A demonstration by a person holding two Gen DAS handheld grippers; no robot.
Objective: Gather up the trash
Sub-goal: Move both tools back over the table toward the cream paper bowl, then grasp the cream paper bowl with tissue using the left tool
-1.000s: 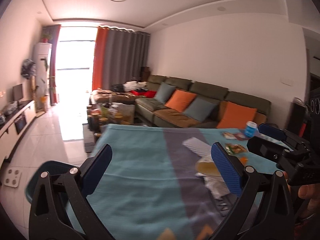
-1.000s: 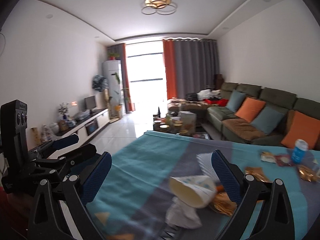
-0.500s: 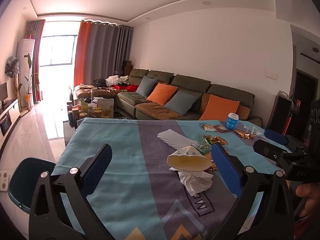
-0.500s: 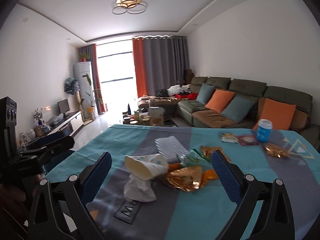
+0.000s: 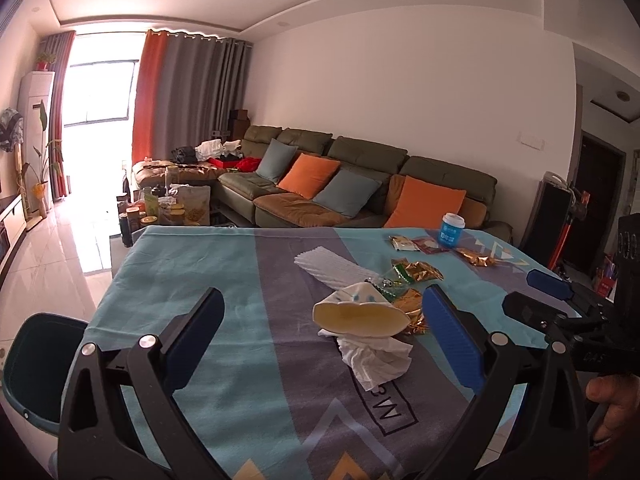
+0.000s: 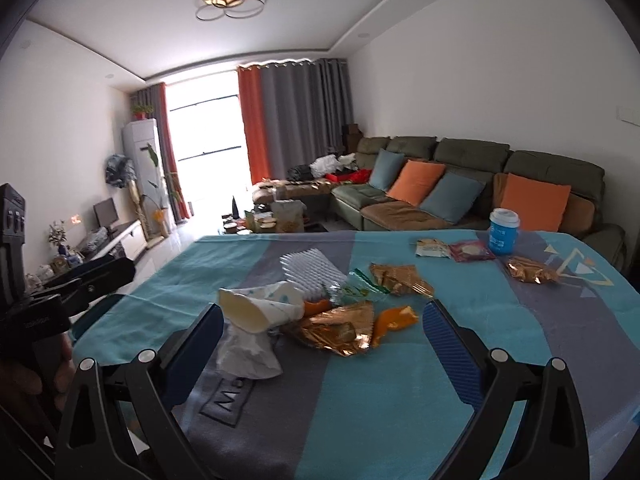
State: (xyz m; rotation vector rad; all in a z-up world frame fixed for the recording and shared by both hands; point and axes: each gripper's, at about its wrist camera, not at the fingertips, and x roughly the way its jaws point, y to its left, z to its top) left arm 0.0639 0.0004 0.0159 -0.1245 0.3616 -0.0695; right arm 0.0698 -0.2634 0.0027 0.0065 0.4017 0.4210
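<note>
A heap of trash lies mid-table: a tipped paper cup, a crumpled white tissue, gold foil wrappers, orange peel and a white pleated paper. My left gripper stands open over the table's near side, the cup and tissue just ahead between its fingers. My right gripper is open too, with nothing held, the heap in front of it.
A blue cup with a white lid and small snack packets sit at the far right of the cloth-covered table. A dark teal bin stands left of the table. Sofa and cluttered coffee table lie beyond.
Both grippers have swung to the right and tilted down toward the table, bringing the trash heap between their fingers. Both stay open.
</note>
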